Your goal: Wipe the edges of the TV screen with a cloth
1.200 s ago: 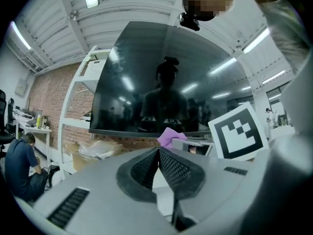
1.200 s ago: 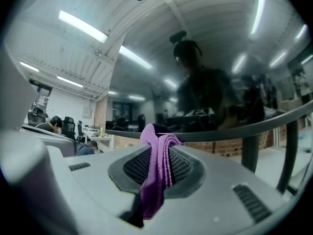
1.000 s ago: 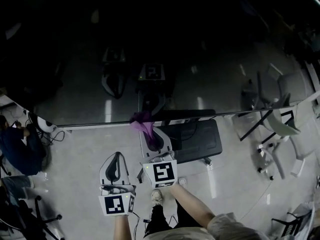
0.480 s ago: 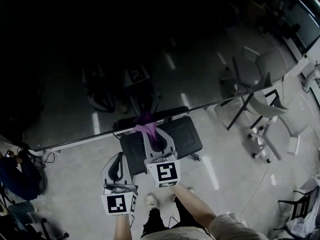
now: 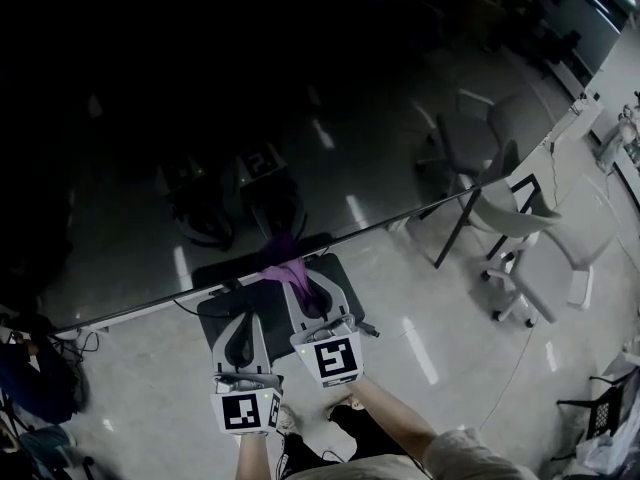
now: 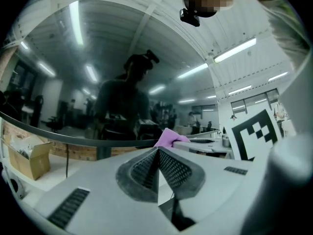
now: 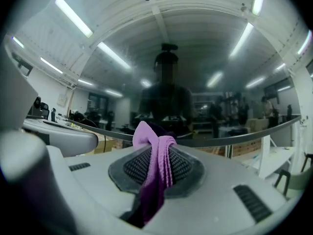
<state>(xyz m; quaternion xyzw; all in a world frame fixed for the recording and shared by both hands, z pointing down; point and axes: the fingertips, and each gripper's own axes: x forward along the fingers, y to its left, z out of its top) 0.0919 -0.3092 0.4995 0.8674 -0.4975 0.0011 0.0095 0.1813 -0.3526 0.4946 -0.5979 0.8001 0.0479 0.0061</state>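
Head view: both forearms enter from the bottom of the frame, grippers pointing away from the person toward the TV screen [image 5: 200,158].

Right forearm [image 5: 395,420]: bare, comes in from lower right and angles up-left. It is extended further than the left.

Right gripper [image 5: 298,284]: marker cube [image 5: 333,358] faces the camera. Jaw tips sit just short of the screen's lower edge [image 5: 400,218], over the dark stand base [image 5: 215,313].

Right gripper view: jaws clamped on a purple cloth [image 7: 155,166]. The cloth is folded into a narrow band pinched between the pads [image 7: 183,168]. One bunch sticks out past the tips; the rest hangs back down into the jaw gap. The protruding bunch lies right on the line of the lower edge and seems to touch it.

Left forearm [image 5: 252,456]: runs nearly straight up from the bottom edge, only a short part visible.

Left gripper [image 5: 240,323]: just beside the right one, on its left and drawn back nearer the body. Tips reach about halfway along the right gripper's jaws, apart from the screen.

Left gripper view: pads pressed flat together, nothing between them. The cloth shows beyond its tips, to the right.

Screen is dark, with dim reflections of both grippers. Chairs [image 5: 520,228] stand on the floor at right, well apart from the grippers.
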